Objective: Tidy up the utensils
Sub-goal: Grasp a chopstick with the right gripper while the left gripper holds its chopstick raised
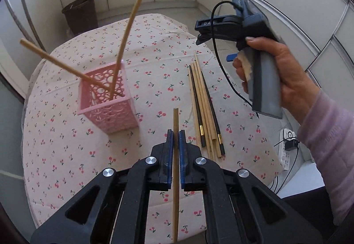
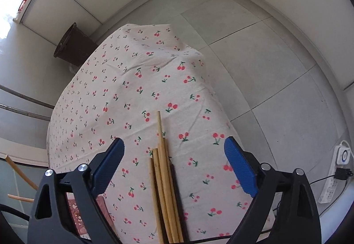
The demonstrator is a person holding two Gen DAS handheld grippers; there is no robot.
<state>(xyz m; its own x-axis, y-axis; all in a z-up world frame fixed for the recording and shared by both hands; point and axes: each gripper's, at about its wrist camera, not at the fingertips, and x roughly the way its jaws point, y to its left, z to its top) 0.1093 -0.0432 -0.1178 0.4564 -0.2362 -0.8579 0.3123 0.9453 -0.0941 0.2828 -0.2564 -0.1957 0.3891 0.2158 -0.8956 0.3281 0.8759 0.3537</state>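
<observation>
My left gripper [image 1: 176, 133] is shut on a bamboo chopstick [image 1: 176, 177] and holds it above the cherry-print tablecloth [image 1: 154, 49]. To its left stands a pink perforated holder [image 1: 106, 98] with two bamboo chopsticks [image 1: 126, 45] leaning in it. A bundle of bamboo and black chopsticks [image 1: 204, 106] lies on the cloth to the right. My right gripper [image 2: 174, 164] is open and empty, held above that bundle [image 2: 164, 188]; it also shows in the left wrist view [image 1: 243, 29], raised in a hand.
A dark bin [image 1: 80, 15] stands on the floor behind the table. A white power strip [image 2: 336, 175] with cables lies on the floor at the right. The table's right edge [image 2: 221, 106] drops off to grey floor tiles.
</observation>
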